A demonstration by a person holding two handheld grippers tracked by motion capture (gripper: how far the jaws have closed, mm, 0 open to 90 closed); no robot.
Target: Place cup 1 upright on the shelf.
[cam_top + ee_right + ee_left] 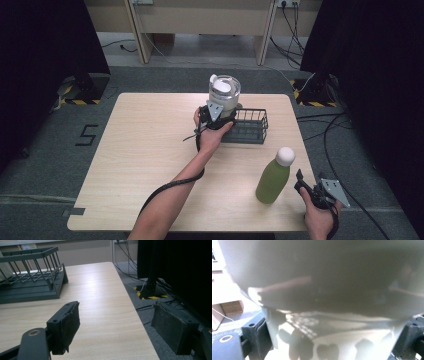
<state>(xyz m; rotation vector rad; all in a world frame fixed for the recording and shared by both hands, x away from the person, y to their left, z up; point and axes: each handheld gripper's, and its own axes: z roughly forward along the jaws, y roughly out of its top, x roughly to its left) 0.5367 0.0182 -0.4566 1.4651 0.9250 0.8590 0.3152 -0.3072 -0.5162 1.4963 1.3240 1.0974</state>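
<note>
A translucent white jar [223, 95] with a white lid is held off the table [140, 165], above the left end of a dark wire basket [248, 126] that sits near the far edge, right of centre. The left gripper [216, 116] is clamped on the jar's lower body; in the left gripper view the jar [332, 302] is seen pressed between both jaws, blurred by closeness. A green bottle [274, 176] with a white cap is stood upright near the front right corner. The right gripper [312, 190] is held beside the right edge, just right of the bottle and apart from it. In the right gripper view its jaws are spread wide with nothing between them; the basket [32, 277] is seen beyond.
</note>
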